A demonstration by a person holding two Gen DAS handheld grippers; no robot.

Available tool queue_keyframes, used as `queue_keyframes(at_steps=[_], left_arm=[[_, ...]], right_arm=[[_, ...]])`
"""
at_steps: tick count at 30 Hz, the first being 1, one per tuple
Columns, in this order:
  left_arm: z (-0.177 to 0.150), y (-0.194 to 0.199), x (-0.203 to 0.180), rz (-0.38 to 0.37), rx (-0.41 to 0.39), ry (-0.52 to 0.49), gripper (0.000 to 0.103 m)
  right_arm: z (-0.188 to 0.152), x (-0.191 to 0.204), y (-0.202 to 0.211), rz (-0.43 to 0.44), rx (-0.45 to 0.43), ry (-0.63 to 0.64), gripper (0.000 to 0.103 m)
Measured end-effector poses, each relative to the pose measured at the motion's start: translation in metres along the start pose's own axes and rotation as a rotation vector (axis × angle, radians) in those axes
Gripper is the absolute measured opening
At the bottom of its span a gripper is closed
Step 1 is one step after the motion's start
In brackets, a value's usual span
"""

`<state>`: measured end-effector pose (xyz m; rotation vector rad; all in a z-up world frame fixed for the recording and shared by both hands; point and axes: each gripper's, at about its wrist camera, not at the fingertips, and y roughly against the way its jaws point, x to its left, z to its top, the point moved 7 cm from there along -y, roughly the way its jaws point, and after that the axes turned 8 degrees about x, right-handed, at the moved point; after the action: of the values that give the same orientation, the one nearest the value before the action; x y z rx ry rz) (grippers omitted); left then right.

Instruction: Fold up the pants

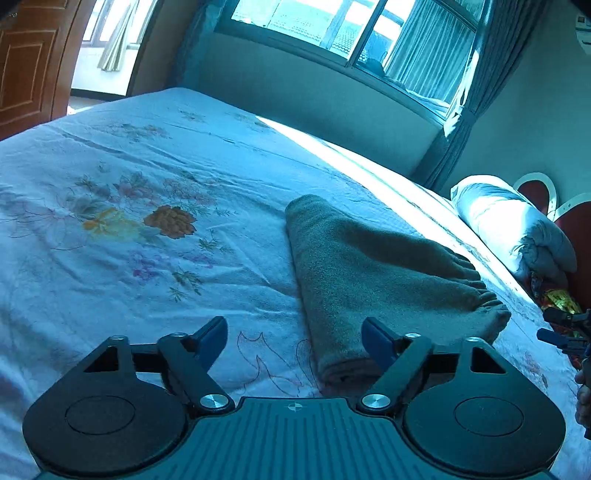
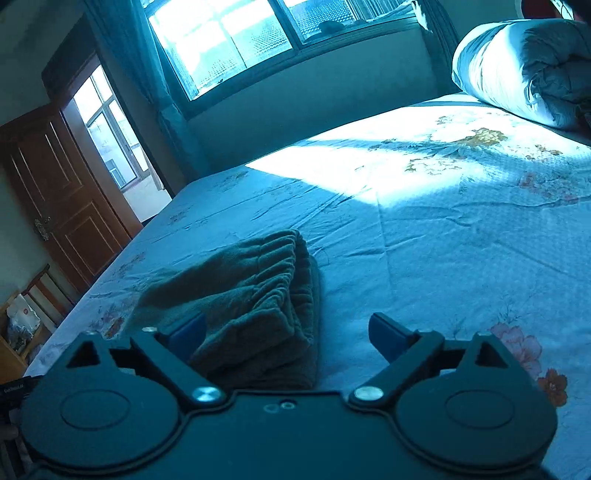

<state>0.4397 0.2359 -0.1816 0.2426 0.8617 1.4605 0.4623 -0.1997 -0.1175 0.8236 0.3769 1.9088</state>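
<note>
The olive-brown fleece pants point(image 1: 373, 266) lie folded into a thick stack on the floral bed sheet point(image 1: 147, 166). In the right wrist view the pants point(image 2: 251, 295) show their gathered waistband on top. My left gripper point(image 1: 293, 341) is open and empty, hovering at the near end of the pants, its right finger over the fabric edge. My right gripper point(image 2: 286, 338) is open and empty, close above the near end of the stack. The right gripper's tips also show at the far right edge of the left wrist view point(image 1: 561, 328).
A rolled white quilt point(image 2: 524, 70) lies at the head of the bed, also in the left wrist view point(image 1: 517, 229). A window with curtains point(image 1: 332, 26) is behind the bed. A wooden door point(image 2: 55, 192) stands at the left. Bright sunlight falls across the sheet point(image 2: 351, 166).
</note>
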Motion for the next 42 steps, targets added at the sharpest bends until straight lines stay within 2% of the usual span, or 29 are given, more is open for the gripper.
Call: queue_keyframes(at_steps=[1,2,5,7,10,13,18,24,30,34,37,42], left_arm=[[-0.007,0.018,0.0,0.022,-0.028,0.005,0.101],[-0.013,0.033,-0.002,0.031,-0.049,0.01,0.103],[-0.035,0.074,-0.01,0.052,-0.073,0.032,0.103],[-0.052,0.1,-0.018,0.048,-0.073,0.038,0.103],[-0.076,0.138,-0.033,0.049,-0.093,0.047,0.103],[-0.098,0.169,-0.051,0.053,-0.102,0.036,0.103],[-0.122,0.208,-0.079,0.028,-0.105,0.027,0.103],[-0.131,0.248,-0.118,0.067,-0.14,-0.079,0.103],[-0.135,0.291,-0.158,0.116,-0.227,-0.142,0.103],[-0.138,0.315,-0.192,0.118,-0.27,-0.215,0.103],[-0.144,0.33,-0.211,0.127,-0.277,-0.281,0.103],[-0.154,0.343,-0.226,0.099,-0.276,-0.343,0.103]], right_arm=[[-0.007,0.004,0.017,-0.003,-0.023,0.019,0.097],[-0.013,0.007,0.03,-0.003,-0.037,0.033,0.097],[-0.032,0.015,0.073,0.002,-0.09,0.035,0.097],[-0.049,0.021,0.102,0.015,-0.084,0.022,0.097],[-0.072,0.029,0.141,-0.035,-0.105,0.051,0.097],[-0.093,0.041,0.169,-0.09,-0.083,0.104,0.097],[-0.107,0.064,0.196,-0.085,-0.069,0.123,0.097],[-0.112,0.096,0.227,-0.02,-0.097,0.157,0.097],[-0.121,0.124,0.253,-0.048,-0.128,0.243,0.097],[-0.122,0.137,0.272,-0.119,-0.166,0.308,0.097],[-0.123,0.146,0.288,-0.132,-0.203,0.329,0.097],[-0.134,0.158,0.289,-0.12,-0.198,0.35,0.097]])
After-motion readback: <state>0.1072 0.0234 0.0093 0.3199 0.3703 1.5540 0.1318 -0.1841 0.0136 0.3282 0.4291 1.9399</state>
